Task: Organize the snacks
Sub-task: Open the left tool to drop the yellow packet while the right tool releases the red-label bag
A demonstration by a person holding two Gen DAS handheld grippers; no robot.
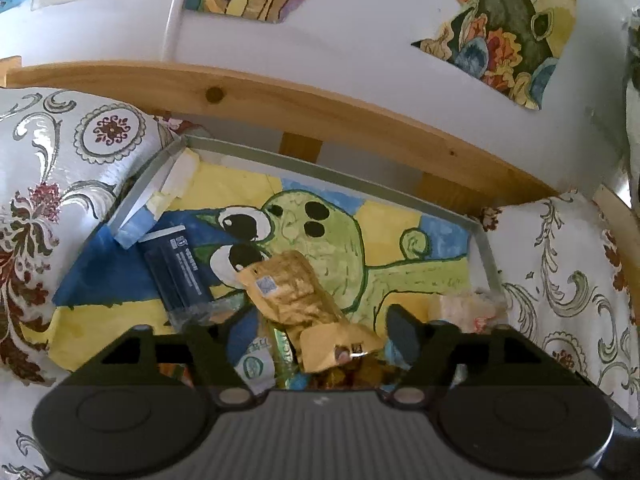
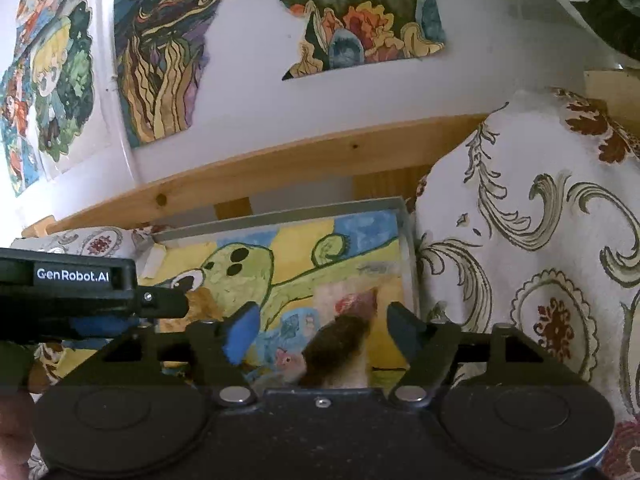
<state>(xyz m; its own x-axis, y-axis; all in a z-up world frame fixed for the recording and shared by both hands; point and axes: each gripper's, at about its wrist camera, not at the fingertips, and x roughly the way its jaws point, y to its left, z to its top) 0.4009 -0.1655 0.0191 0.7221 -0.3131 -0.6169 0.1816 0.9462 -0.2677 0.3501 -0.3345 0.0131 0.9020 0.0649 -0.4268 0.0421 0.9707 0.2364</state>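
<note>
A grey-rimmed tray [image 1: 320, 164] lined with a painted green frog sheet holds the snacks. In the left wrist view my left gripper [image 1: 308, 340] hangs open over a crumpled gold packet [image 1: 296, 300], which lies between the fingers untouched. A dark navy packet [image 1: 176, 272] lies to its left, and a green-and-white packet [image 1: 260, 364] sits below the gold one. My right gripper [image 2: 322, 332] is open above the tray's [image 2: 280, 212] right end, over a brown-tipped packet [image 2: 340, 344] and a pale packet with red print [image 2: 352, 300].
Patterned cushions [image 1: 60, 184] [image 2: 540, 260] press against both ends of the tray. A wooden rail [image 1: 280, 108] and a white wall with paintings stand behind it. The black housing of the left gripper [image 2: 72, 276] reaches in from the left of the right wrist view.
</note>
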